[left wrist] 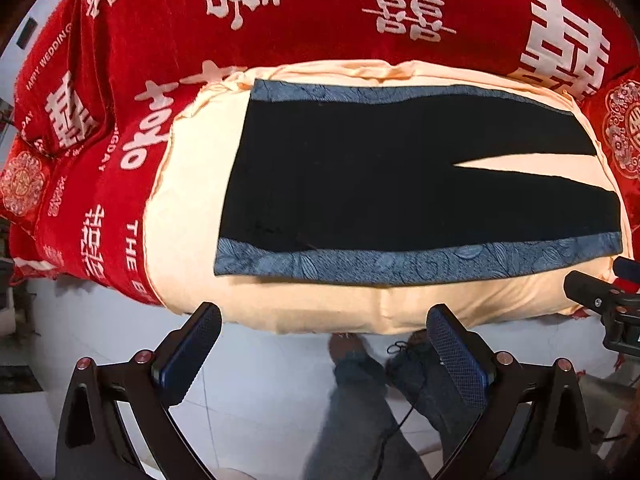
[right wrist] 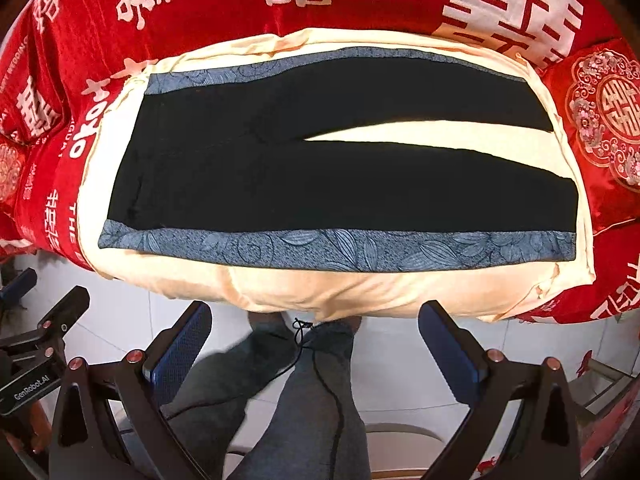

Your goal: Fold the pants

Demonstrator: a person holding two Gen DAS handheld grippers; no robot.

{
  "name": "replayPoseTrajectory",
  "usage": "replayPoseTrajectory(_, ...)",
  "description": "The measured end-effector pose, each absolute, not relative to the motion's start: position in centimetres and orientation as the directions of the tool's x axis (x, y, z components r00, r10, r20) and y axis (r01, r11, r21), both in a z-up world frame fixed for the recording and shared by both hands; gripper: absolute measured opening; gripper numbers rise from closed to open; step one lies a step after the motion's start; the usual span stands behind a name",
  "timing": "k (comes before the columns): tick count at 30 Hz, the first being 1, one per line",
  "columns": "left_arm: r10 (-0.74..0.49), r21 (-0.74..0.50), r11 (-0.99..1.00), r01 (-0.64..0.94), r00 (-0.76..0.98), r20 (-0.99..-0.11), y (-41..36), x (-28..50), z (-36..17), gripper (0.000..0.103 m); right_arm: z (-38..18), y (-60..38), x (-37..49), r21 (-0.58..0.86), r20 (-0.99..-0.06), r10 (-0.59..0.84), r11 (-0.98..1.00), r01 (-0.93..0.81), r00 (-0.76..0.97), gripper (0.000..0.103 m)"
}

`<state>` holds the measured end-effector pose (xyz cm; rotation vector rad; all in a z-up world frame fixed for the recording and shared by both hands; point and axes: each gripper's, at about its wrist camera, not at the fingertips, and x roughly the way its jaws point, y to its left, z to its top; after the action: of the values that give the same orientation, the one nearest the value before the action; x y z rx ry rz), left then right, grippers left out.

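The black pants [left wrist: 384,176] with blue patterned side bands are shown spread flat at frame centre on a cream cloth [left wrist: 192,208] over the red bed [left wrist: 320,8], while the left gripper [left wrist: 324,344] and right gripper [right wrist: 316,340] are held wide open and empty at the lower frame edge.

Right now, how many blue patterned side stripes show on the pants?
2. One stripe runs along the near edge of the pants; the other stripe runs along the far edge.
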<state>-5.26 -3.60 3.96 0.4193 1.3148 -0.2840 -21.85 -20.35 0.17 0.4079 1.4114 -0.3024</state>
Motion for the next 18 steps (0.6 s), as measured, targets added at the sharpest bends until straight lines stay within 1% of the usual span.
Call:
replayPoseTrajectory(5,0.026,0.124,0.877,0.464,0.211,-0.977,-2.8,-4.4,2.9,0.103,-0.8,-19.6,-21.1,0.109,-0.989,0.047,0.873,0.476,0.140,0.103)
replayPoseTrajectory(7,0.023,0.125,0.873,0.471,0.216,-0.976,-2.3,-4.1,2.7,0.103,-1.3,-19.3,-20.8,0.090,-0.992,0.034,0.872,0.481,0.124,0.103)
replayPoseTrajectory(18,0.015,0.089,0.885,0.457,0.163,-0.987,-0.4,-2.4,0.4,0.103,-2.1,-18.4,-21.2,0.084,-0.994,0.032,0.837,0.540,0.105,0.103)
